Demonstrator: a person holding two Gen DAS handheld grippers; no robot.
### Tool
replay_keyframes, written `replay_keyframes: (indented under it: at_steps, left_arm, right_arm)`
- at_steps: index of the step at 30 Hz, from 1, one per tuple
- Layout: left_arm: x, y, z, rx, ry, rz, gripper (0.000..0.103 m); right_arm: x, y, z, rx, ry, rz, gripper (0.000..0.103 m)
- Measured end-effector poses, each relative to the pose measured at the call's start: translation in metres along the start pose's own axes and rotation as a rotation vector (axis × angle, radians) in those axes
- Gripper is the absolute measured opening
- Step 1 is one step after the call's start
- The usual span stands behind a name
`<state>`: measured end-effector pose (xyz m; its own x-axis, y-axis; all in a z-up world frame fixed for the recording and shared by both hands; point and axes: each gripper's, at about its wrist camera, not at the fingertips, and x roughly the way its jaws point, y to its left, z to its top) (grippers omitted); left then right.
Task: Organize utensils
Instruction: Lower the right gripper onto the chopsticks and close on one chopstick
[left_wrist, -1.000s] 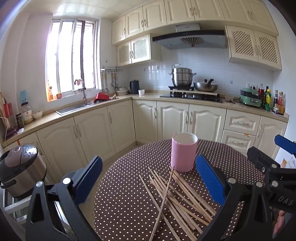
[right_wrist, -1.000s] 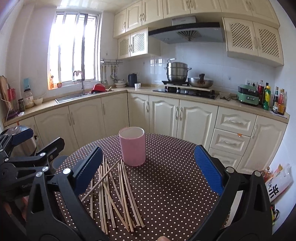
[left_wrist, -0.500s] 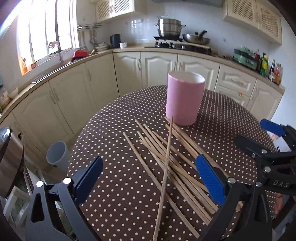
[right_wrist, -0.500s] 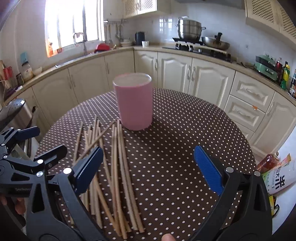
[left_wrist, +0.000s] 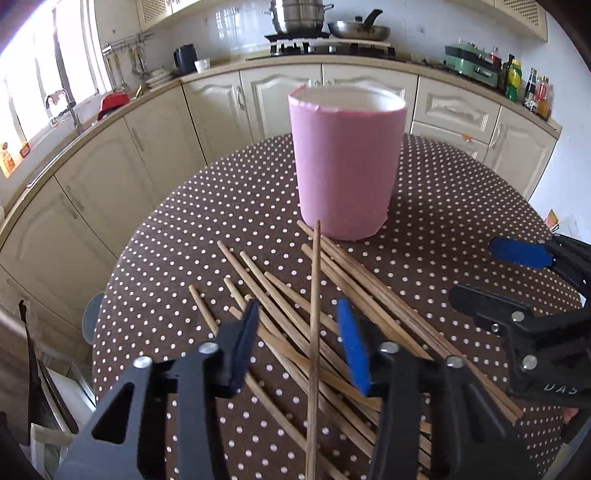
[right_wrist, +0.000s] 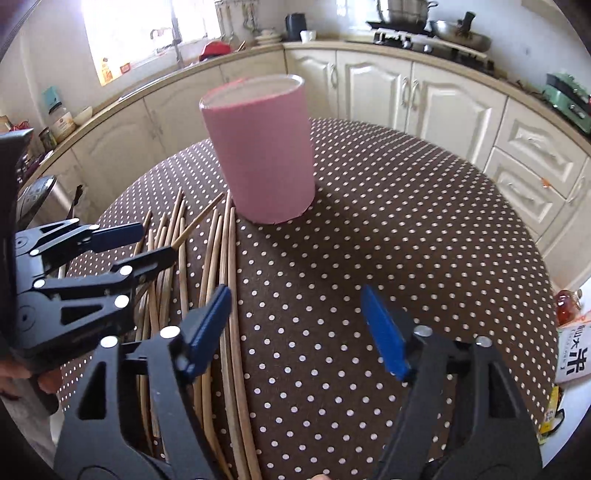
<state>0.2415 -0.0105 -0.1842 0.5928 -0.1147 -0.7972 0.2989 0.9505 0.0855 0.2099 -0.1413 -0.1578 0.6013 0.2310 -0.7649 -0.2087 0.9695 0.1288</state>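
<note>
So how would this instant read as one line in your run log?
left tongs: closing over chopsticks, none gripped | right tongs: closing, nothing between | cup: upright, empty-looking

pink cup (left_wrist: 347, 162): upright, open top, on table | wooden chopsticks (left_wrist: 295, 314): loose pile lying flat just before it

Ahead of my left gripper (left_wrist: 301, 341), the pink cup (left_wrist: 347, 166) stood upright, blocking the straight path across the dotted tablecloth (left_wrist: 221, 206). Loose chopsticks (left_wrist: 288, 299) lay fanned beneath and between its jaws, one long stick running up the gap. My right gripper (right_wrist: 303, 325) hung over bare cloth, with open room ahead and to its right; the chopsticks crowded its left finger.
</note>
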Motion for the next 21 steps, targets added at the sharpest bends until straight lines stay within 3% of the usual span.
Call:
replay_keyframes:
  at_steps: [8, 11, 21]
  left_arm:
    - [0.019, 0.005, 0.007, -0.022, 0.047, -0.07, 0.007]
    - [0.021, 0.007, 0.007, -0.038, 0.051, -0.091, 0.006]
    - [0.008, 0.038, 0.002, -0.099, 0.029, -0.176, 0.006]
  right_arm:
    - [0.025, 0.013, 0.016, -0.056, 0.091, 0.074, 0.044]
    - [0.039, 0.023, 0.021, -0.096, 0.139, 0.088, 0.036]
    - [0.07, 0.06, 0.042, -0.198, 0.231, 0.04, 0.03]
